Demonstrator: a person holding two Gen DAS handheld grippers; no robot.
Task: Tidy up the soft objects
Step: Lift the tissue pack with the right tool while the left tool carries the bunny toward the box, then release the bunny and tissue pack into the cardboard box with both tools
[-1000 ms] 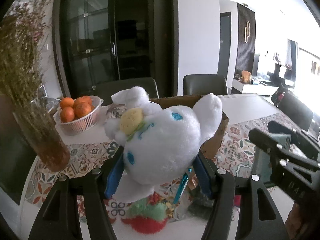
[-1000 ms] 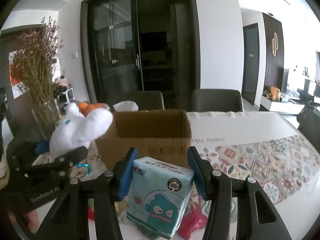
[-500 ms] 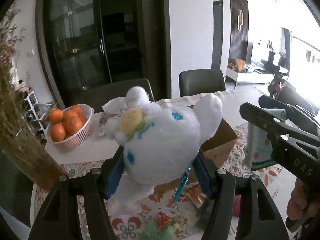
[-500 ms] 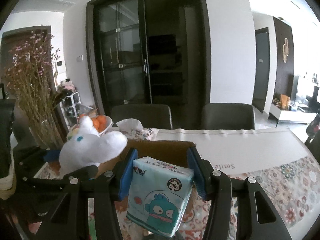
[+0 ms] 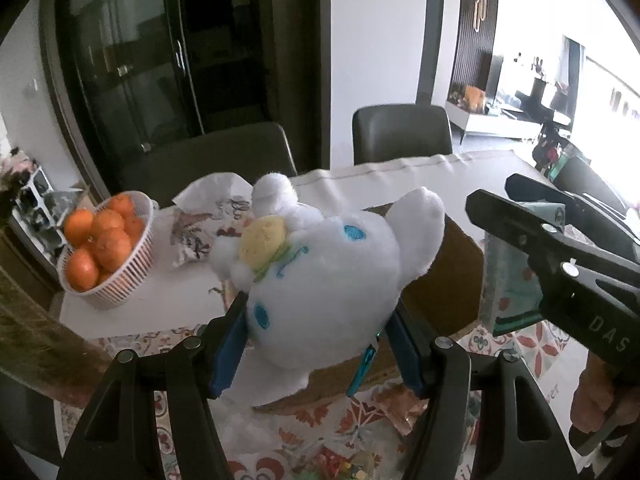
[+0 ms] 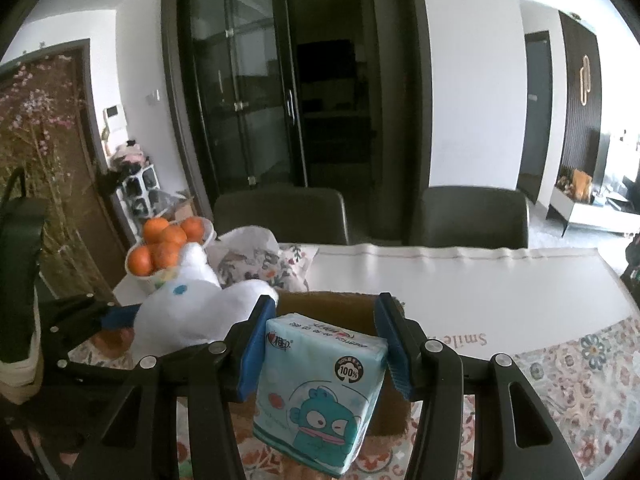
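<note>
Change since earlier: both grippers have risen; the brown cardboard box (image 5: pixel 444 280), a second ago well ahead of the tools, now sits directly behind and under what they carry, and the dried-flower vase has slid out to the lower left edge of the left wrist view.
Left gripper (image 5: pixel 316 344): blue pads clamped on the white plush toy with blue embroidered eyes and a yellow patch (image 5: pixel 324 280), filling the centre of the left wrist view, held above the box's near side; a turquoise clip hangs below it.
Right gripper (image 6: pixel 322 344): closed on the pale blue tissue pack printed with a teal cartoon fish (image 6: pixel 320 392), bottom centre of the right wrist view, in front of the box's rim.
Writing on the pack: "100%" in a dark round badge; the red brand logo is too small to read.
Writing on tool: "DAS" on the black right gripper at the right edge of the left wrist view.
Writing on the white table runner (image 6: pixel 460 280): "Smile", upside down, right of centre.
Surroundings: white ribbed basket of oranges (image 5: pixel 108 256) at left; two dark chairs (image 6: pixel 468 216) behind the table.
</note>
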